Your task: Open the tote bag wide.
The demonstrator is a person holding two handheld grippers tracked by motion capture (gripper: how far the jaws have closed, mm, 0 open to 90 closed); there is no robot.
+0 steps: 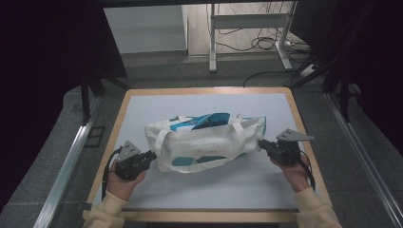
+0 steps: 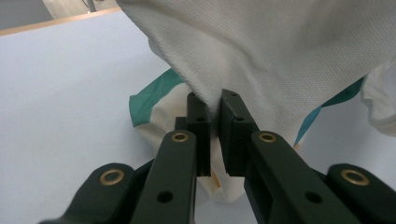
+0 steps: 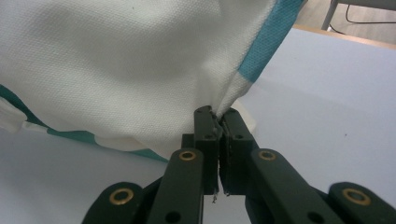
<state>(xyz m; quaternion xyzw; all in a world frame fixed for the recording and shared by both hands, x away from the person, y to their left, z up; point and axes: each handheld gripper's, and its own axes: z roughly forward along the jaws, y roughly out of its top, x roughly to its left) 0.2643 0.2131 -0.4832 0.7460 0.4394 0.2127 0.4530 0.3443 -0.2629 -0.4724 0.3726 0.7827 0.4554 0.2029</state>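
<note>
On the pale mat covering the wooden table, mid-table: a white cloth tote bag with teal patches, lying on its side, long axis running left-right, handles draped across the front face. Left gripper sits at the bag's left end, held by the person's left hand; right gripper sits at the bag's right end, held by the right hand. Cream sleeves come in from the near edge. Left gripper view: jaws nearly together, a fold of white fabric pinched between the pads, cloth pulled taut up and away from the pinch point, a teal stripe visible on the part of the bag lying lower on the mat. Right gripper view: jaws closed tight on a corner seam of the bag, a teal edge band running up to the right of the pinch, a few loose threads hanging between the pads. Both ends are clamped; the bag's middle rests on the mat between the two grippers. Far side, beyond the table: metal desk legs and loose cables on the floor.
</note>
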